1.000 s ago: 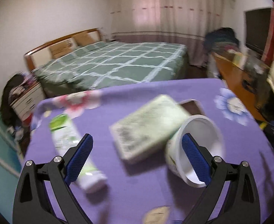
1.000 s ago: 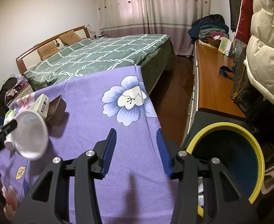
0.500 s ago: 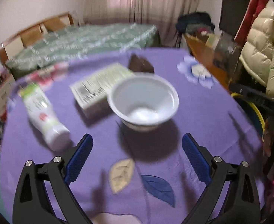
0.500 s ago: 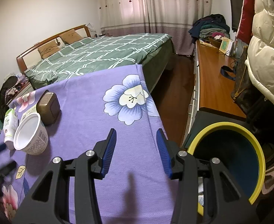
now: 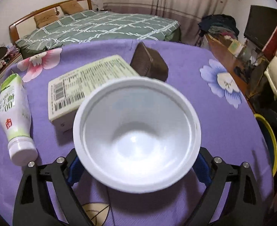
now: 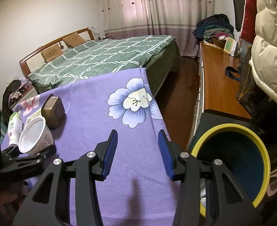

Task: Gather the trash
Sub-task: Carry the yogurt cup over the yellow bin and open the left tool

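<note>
From the left tool's own camera, a white plastic cup (image 5: 136, 131) fills the middle, its open mouth tipped toward the lens and its base sitting between the blue pads (image 5: 73, 169) of the left gripper (image 5: 136, 167); the pads sit just beside the cup's sides, though the rim hides whether they press on it, so I cannot tell if it is gripped. Behind the cup lies a flat pale green box (image 5: 85, 86) with a barcode, a dark brown case (image 5: 148, 64) at its far corner, and a white and green bottle (image 5: 14, 113) on its side to the left — all on the purple flowered cloth (image 5: 223, 116). From the right tool's camera, the right gripper (image 6: 137, 152) hangs over bare cloth (image 6: 100, 113) near the table's edge, its jaws spread wide with nothing between them. Off to the left the cup (image 6: 34, 135) is tilted at the tip of the left gripper (image 6: 28, 155), with the bottle (image 6: 14, 126) and brown case (image 6: 53, 111) just beyond. Beside the table, low on the right, stands a yellow-rimmed bin (image 6: 259, 146) with a dark inside.
</note>
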Motion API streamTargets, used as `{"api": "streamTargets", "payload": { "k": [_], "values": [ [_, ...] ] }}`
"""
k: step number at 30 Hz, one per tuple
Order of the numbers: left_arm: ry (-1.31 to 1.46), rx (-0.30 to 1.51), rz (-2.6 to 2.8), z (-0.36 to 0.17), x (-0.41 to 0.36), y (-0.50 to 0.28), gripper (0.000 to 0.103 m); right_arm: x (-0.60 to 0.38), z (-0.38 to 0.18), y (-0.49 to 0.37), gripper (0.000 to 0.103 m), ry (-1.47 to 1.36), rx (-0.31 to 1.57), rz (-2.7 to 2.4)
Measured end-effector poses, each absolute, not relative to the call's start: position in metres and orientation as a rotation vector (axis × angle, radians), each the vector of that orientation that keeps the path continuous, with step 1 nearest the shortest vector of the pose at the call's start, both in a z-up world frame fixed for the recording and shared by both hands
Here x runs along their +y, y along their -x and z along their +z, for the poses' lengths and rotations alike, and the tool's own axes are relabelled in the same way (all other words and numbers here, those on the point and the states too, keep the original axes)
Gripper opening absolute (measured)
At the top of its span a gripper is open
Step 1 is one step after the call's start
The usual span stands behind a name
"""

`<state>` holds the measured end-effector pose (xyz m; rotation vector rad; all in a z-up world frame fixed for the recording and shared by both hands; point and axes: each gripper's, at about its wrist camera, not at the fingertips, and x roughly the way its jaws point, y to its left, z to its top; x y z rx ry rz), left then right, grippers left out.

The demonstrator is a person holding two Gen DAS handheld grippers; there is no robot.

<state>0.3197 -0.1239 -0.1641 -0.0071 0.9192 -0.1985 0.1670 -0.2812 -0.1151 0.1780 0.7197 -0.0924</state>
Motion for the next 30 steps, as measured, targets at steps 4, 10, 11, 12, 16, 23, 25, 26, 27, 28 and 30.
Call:
{"api": "streamTargets", "payload": {
  "k": [4,10,11,12,16,23,25,26,27,28,30],
  "values": [
    [0.025,0.912,-0.198,-0.162,-0.125,-0.329,0.079,-0.281,-0.115,-0.167,0.043,-0.178,0.719,-0.093],
    [0.006,0.900,-0.217,-0.160,-0.130,-0.329,0.078,-0.280,-0.115,-0.167,0.043,-0.174,0.720,-0.092],
    [0.006,0.899,-0.228,-0.158,-0.132,-0.326,0.078,-0.281,-0.115,-0.167,0.043,-0.172,0.721,-0.093],
    [0.007,0.897,-0.235,-0.156,-0.129,-0.320,0.078,-0.282,-0.115,-0.167,0.043,-0.172,0.724,-0.098],
    [0.004,0.879,-0.264,-0.143,-0.124,-0.301,0.078,-0.284,-0.115,-0.164,0.043,-0.168,0.742,-0.094],
    [-0.027,0.834,-0.299,-0.101,-0.104,-0.265,0.078,-0.277,-0.124,-0.132,0.049,-0.098,0.789,-0.034],
    [-0.034,0.812,-0.311,-0.088,-0.103,-0.259,0.078,-0.285,-0.121,-0.117,0.049,-0.117,0.781,-0.042],
    [-0.037,0.802,-0.323,-0.080,-0.106,-0.256,0.078,-0.290,-0.119,-0.110,0.049,-0.125,0.776,-0.047],
    [-0.038,0.795,-0.339,-0.073,-0.110,-0.254,0.078,-0.296,-0.117,-0.101,0.049,-0.128,0.769,-0.057],
    [-0.039,0.791,-0.356,-0.069,-0.114,-0.252,0.078,-0.301,-0.113,-0.092,0.049,-0.126,0.761,-0.068],
    [-0.044,0.786,-0.399,-0.061,-0.130,-0.250,0.078,-0.311,-0.108,-0.076,0.049,-0.121,0.754,-0.086]
  ]
}}
